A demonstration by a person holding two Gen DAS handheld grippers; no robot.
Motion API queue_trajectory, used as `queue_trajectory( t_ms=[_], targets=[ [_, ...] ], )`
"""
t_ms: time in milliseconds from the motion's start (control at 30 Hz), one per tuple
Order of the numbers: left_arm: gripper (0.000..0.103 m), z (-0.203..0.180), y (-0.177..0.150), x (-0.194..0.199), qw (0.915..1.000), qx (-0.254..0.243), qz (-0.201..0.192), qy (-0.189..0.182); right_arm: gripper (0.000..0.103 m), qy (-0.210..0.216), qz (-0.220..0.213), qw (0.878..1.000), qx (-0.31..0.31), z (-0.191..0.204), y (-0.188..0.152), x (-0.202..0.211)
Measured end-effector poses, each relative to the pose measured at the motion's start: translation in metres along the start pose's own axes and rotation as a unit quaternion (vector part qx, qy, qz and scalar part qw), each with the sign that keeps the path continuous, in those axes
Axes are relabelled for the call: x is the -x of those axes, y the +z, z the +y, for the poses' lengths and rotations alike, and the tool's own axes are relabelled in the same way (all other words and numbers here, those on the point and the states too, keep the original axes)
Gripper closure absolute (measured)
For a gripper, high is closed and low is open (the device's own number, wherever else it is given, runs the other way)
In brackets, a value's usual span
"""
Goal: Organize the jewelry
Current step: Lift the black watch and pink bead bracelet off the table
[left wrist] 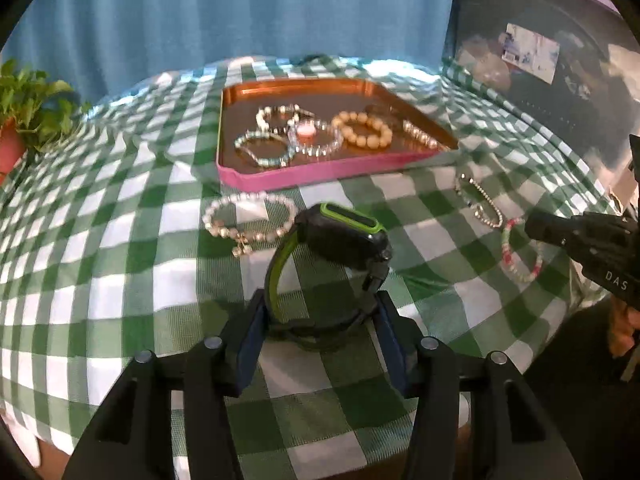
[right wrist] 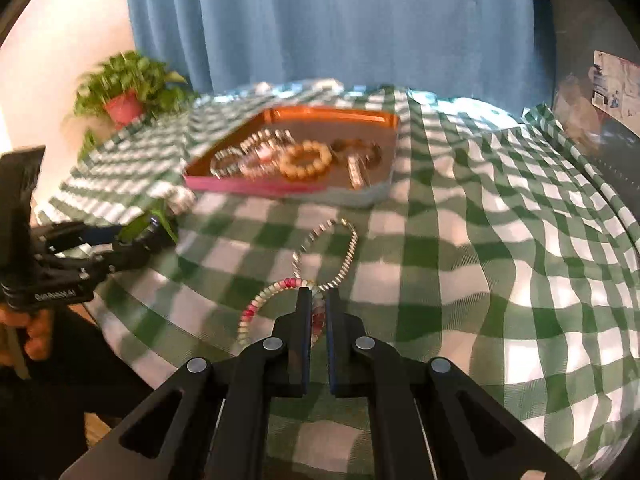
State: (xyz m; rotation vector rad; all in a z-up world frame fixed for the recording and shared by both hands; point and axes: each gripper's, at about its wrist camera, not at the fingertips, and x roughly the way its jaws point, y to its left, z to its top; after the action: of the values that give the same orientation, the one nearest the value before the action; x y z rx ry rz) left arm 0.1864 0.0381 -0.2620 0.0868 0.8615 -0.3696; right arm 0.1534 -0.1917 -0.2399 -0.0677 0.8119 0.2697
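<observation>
Covering table, green-checked cloth (left wrist: pixel 120 264), blue curtain (left wrist: pixel 240 12)

Tray (left wrist: pixel 280 174) of bracelets at table's back, watch (left wrist: pixel 344 236) before it, potted plant (left wrist: pixel 20 120) far left

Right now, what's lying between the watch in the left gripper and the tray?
In the left wrist view, a pearl bracelet lies on the cloth between the watch and tray.

Ahead of your jaws, a green-and-white checked cloth (left wrist: pixel 120 280) covers the tabletop, rumpled into folds on the right. Beyond it hangs a blue curtain (right wrist: pixel 340 20). Far to the left of your jaws, a leafy plant (right wrist: pixel 132 76) stands in a red pot (right wrist: pixel 123 109).
</observation>
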Motion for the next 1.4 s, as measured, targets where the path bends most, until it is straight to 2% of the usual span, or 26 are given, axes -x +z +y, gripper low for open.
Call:
queue_trajectory(
  t_ms=[167,200,300,333,367,433,533,567,767,833,900,1233,1400],
  targets=[
    [0.04,-0.005,0.008,-0.009,0.9998,-0.01,0.008,0.012,0.095,-0.005,0.015,1.0,-0.021,-0.01,-0.002,-0.009],
    [0.039,-0.007,0.01,-0.012,0.9996,-0.02,0.009,0.016,0.092,-0.001,0.016,1.0,-0.023,-0.011,-0.001,-0.009],
    [0.038,-0.008,0.015,-0.018,0.9996,-0.029,0.005,0.005,0.091,0.002,0.022,1.0,-0.014,-0.009,-0.001,-0.014],
    [0.04,-0.006,0.017,-0.019,0.9996,-0.026,0.003,-0.005,0.091,0.004,0.027,1.0,-0.008,-0.008,-0.001,-0.016],
    [0.049,-0.005,0.018,-0.019,0.9994,-0.026,0.001,-0.021,0.091,0.0,0.025,1.0,0.0,-0.006,-0.002,-0.016],
    [0.055,-0.002,0.02,-0.017,0.9984,-0.019,0.005,-0.052,0.091,-0.008,0.025,1.0,0.017,-0.002,-0.003,-0.017],
    [0.057,-0.004,0.018,-0.015,0.9986,-0.026,0.004,-0.045,0.093,-0.013,0.028,0.999,0.036,0.001,-0.002,-0.017],
    [0.057,-0.005,0.017,-0.014,0.9987,-0.026,0.005,-0.042,0.097,-0.015,0.029,0.999,0.036,0.0,-0.002,-0.017],
    [0.057,-0.006,0.013,-0.007,0.9996,-0.012,0.0,-0.025,0.098,-0.001,0.027,1.0,-0.002,-0.009,0.003,-0.014],
    [0.058,-0.005,0.013,-0.005,0.9997,0.003,0.004,-0.023,0.098,0.023,0.017,0.999,-0.038,-0.016,0.006,-0.007],
    [0.058,-0.005,0.015,0.002,0.9997,0.02,0.0,-0.015,0.098,0.022,0.006,0.998,-0.051,-0.018,0.009,0.0],
    [0.057,-0.023,0.035,0.068,0.9974,0.03,-0.064,-0.011,0.098,0.013,-0.053,0.997,-0.049,0.001,0.029,0.055],
    [0.057,-0.034,0.05,0.096,0.9953,0.019,-0.094,-0.012,0.097,0.009,-0.087,0.995,-0.053,0.01,0.043,0.085]
  ],
)
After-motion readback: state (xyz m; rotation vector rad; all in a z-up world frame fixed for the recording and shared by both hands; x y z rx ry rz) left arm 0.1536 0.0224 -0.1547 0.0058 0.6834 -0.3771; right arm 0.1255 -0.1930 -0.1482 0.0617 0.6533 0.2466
